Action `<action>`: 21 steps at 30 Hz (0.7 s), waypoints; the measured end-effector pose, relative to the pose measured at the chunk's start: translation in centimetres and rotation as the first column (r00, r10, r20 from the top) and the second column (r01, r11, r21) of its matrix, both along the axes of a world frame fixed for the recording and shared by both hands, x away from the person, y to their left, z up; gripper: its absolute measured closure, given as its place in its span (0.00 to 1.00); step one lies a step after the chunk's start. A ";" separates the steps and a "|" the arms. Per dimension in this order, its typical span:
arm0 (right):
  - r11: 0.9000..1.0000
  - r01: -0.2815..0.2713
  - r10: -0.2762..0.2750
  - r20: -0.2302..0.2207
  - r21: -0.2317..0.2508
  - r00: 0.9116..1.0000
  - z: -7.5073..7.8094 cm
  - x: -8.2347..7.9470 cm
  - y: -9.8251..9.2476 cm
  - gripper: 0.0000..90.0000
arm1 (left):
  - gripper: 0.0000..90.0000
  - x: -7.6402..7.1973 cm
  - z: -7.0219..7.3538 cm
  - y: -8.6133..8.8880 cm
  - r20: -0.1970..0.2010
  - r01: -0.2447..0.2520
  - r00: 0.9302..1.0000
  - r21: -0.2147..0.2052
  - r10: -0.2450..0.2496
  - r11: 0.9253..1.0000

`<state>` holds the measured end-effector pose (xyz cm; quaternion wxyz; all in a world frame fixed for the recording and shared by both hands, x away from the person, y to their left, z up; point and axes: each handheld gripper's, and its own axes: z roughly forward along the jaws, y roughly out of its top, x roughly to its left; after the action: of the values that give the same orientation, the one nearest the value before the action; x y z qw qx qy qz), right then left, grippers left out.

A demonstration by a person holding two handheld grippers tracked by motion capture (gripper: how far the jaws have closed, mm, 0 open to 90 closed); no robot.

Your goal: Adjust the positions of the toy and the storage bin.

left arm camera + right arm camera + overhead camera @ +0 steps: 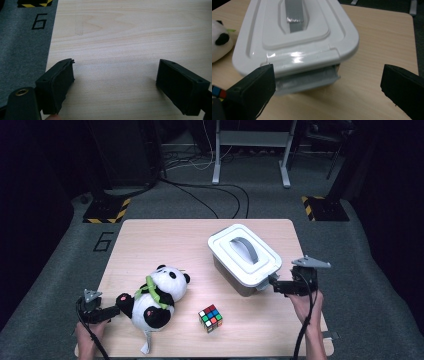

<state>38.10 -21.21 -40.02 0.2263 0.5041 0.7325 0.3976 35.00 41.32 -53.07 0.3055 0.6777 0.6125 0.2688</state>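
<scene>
A white lidded box [243, 254] with a grey handle stands on the right half of the wooden table [160, 240]. My right gripper [274, 285] is at the box's near right corner, pointing left at it. In the right gripper view the jaws [327, 75] stand wide open. The box [297, 37] and its grey latch [312, 78] lie just ahead of the jaws, and nothing is gripped. My left gripper [111, 312] rests at the table's near left, beside the paw of a plush panda [157, 295]. Its jaws [116, 72] are open over bare wood.
A colourful puzzle cube [210, 317] sits near the front edge between the panda and the box. Grey carpet with a painted "6" [38, 21] borders the table's left edge. Desk legs and cables stand on the floor beyond the far edge.
</scene>
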 end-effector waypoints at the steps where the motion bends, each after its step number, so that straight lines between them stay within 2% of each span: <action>1: 1.000 -0.013 0.013 -0.002 0.002 1.000 -0.5 -0.6 -0.4 0.00 | 0.16 0.1 0.0 0.0 0.004 0.011 1.000 0.002 -0.011 1.000; 4: 0.999 -0.017 0.017 0.008 -0.050 1.000 -2.0 -2.6 -1.2 0.00 | 0.16 0.2 0.0 0.0 0.001 0.026 1.000 -0.002 -0.026 1.000; 7: 1.000 -0.001 0.001 -0.013 -0.025 1.000 -3.9 -3.7 -2.2 0.00 | 0.16 0.2 0.0 -0.1 -0.005 0.021 1.000 0.002 -0.021 1.000; 8: 0.999 0.005 -0.006 -0.028 -0.033 1.000 -4.7 -3.9 -2.4 0.00 | 0.16 0.3 0.1 -0.1 -0.010 0.029 1.000 0.007 -0.029 1.000; 9: 0.999 0.007 -0.008 -0.033 -0.044 0.999 -5.3 -3.9 -2.5 0.00 | 0.16 0.4 0.1 -0.1 -0.014 0.017 1.000 0.004 -0.017 1.000; 10: 0.998 0.012 -0.014 -0.040 -0.054 0.999 -6.0 -4.0 -2.6 0.00 | 0.16 0.5 0.4 -0.1 -0.042 0.000 0.999 0.005 0.000 1.000; 11: 0.998 0.012 -0.014 -0.040 -0.054 0.999 -6.0 -4.0 -2.6 0.00 | 0.15 0.5 0.4 -0.1 -0.042 0.000 0.999 0.005 0.000 1.000; 12: 0.998 0.013 -0.017 -0.059 -0.063 0.998 -7.3 -3.9 -2.8 0.00 | 0.15 0.6 0.4 -0.1 -0.045 -0.007 0.999 0.002 0.007 1.000; 15: 0.997 0.034 -0.039 -0.071 -0.071 0.997 -9.3 -3.6 -3.1 0.00 | 0.14 0.7 1.1 0.1 -0.043 -0.016 0.999 -0.014 0.015 1.000; 19: 0.996 0.061 -0.068 -0.103 -0.069 0.992 -10.7 -2.8 -3.2 0.00 | 0.12 0.7 2.5 0.0 -0.048 -0.004 0.999 -0.021 0.003 1.000; 21: 0.996 0.072 -0.077 -0.102 -0.052 0.992 -11.0 -2.5 -3.2 0.00 | 0.10 0.7 3.3 0.0 -0.044 -0.005 0.999 -0.028 0.004 1.000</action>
<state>35.63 -24.38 -51.05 0.2147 0.5455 0.7334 0.3441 35.70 41.31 -49.73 0.3010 0.6777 0.6243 0.2457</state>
